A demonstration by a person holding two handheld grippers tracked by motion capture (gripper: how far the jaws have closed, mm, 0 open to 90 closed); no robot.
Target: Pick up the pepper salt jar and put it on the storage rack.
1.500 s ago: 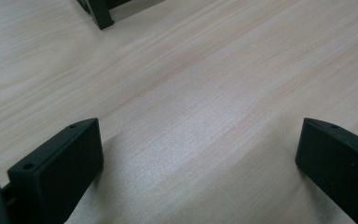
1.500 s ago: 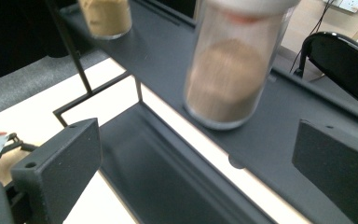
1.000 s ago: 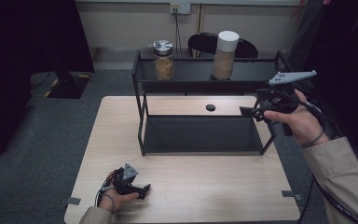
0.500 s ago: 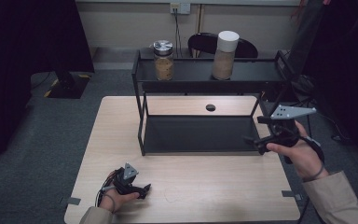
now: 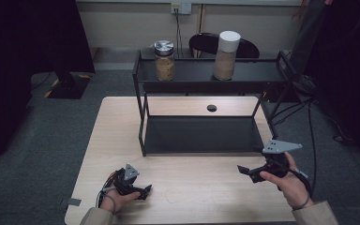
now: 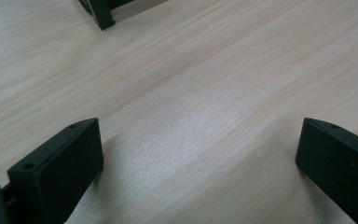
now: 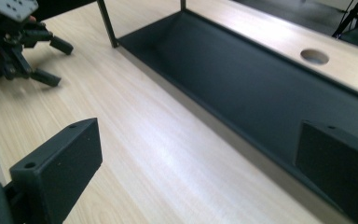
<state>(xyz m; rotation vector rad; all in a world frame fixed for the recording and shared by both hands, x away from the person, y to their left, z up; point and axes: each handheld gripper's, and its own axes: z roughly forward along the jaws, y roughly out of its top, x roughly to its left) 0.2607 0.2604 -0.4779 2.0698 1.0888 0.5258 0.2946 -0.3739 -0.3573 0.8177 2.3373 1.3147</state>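
My left gripper [image 5: 143, 190] rests on the light wooden table [image 5: 201, 187] near its front left, held in a hand. Its jaws stand wide apart in the left gripper view, open [image 6: 198, 158] over bare wood with nothing between them. My right gripper [image 5: 243, 169] hovers low over the table's front right, pointing left, just in front of the black rack [image 5: 143, 122]. It is open [image 7: 198, 163] and holds nothing. In the right gripper view the left gripper [image 7: 21, 42] lies at the top left.
The black two-tier rack's lower shelf [image 7: 261, 84] is bare. On its top shelf [image 5: 192, 72] stand a silver-lidded jar [image 5: 164, 61] and a taller white-lidded jar [image 5: 227, 55]. A round cable hole [image 5: 211, 108] sits behind the rack. A dark chair [image 5: 248, 47] stands beyond.
My right gripper has come down from beside the rack's right end toward the table's front edge. The left gripper has stayed put.
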